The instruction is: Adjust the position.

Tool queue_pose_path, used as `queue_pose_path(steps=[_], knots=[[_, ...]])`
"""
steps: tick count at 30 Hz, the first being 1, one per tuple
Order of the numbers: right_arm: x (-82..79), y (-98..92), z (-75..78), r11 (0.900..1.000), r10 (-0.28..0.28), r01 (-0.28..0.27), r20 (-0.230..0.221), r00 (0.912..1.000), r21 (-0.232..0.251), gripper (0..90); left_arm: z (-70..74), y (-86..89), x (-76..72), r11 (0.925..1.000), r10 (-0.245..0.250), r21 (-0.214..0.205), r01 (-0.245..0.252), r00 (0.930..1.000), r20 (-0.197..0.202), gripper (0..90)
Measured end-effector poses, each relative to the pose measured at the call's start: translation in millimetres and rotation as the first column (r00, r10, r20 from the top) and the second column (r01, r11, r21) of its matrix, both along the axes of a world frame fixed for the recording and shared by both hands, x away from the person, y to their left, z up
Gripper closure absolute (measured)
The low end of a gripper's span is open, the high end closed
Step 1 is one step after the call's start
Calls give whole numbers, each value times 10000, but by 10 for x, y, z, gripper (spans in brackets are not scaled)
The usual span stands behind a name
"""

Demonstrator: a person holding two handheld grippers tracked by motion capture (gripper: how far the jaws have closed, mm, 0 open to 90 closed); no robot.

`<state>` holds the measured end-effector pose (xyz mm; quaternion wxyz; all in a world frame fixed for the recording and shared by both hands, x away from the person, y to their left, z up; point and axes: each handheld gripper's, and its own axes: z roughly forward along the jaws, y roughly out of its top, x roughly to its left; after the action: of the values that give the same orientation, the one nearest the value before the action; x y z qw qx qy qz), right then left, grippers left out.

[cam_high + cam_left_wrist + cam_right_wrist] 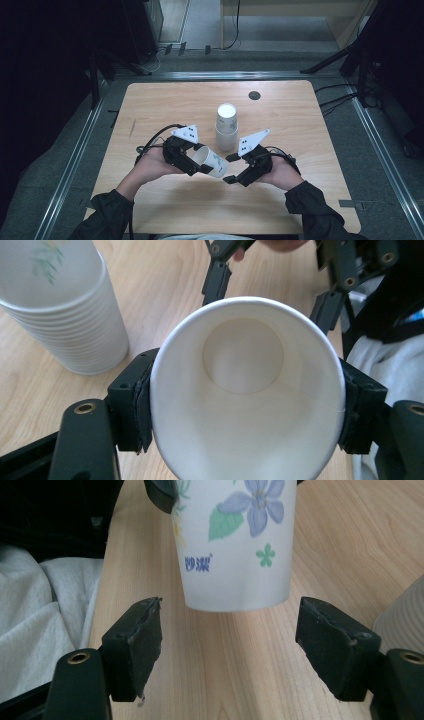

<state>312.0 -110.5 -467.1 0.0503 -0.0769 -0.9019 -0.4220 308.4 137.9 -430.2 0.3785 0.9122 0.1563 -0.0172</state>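
Left gripper (200, 162), seen from the high view, clamps a paper cup (212, 161) lying on its side above the wooden table (165, 100), base towards the right gripper (231, 168), with a stack of paper cups (226, 126) just behind. From the left gripper view, both pads press the cup's (247, 395) rim, its mouth facing the camera. From the right gripper view, the jaws stand apart, the flowered cup's (235, 545) base just beyond them, untouched.

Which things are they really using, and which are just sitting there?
In use:
- paper cup, clamped in the left tool
- right tool, open just under the cup's base
- stack of cups

Just there:
- dark round spot on the table
- black cables on the floor
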Motion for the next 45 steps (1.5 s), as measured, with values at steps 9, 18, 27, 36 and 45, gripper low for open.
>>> queue_pose_path(steps=[9, 18, 27, 36, 45], knots=[[-41, 40, -106, 9993, -25, 23, -38, 10000, -376, 274, -88, -208, 8, 9902, -636, 1245, 630, 9980, 10, 268], [-58, 124, -218, 9965, 20, -28, -97, 10000, -835, 279, -136, -332, 12, 9844, -870, 1518, 886, 9961, -174, 264], [-82, 183, -255, 9952, 136, -146, -114, 9998, -969, 348, -166, -405, -9, 9815, -1074, 1563, 1109, 9937, -308, 261], [-83, 168, -237, 9949, 256, -262, -70, 9996, -979, 354, -169, -395, -12, 9806, -1244, 1498, 1264, 9920, -229, 192], [-39, 73, -162, 9981, -25, 27, 28, 10000, -608, 353, -121, -299, 15, 9958, -676, 624, 673, 9977, 27, 127]])
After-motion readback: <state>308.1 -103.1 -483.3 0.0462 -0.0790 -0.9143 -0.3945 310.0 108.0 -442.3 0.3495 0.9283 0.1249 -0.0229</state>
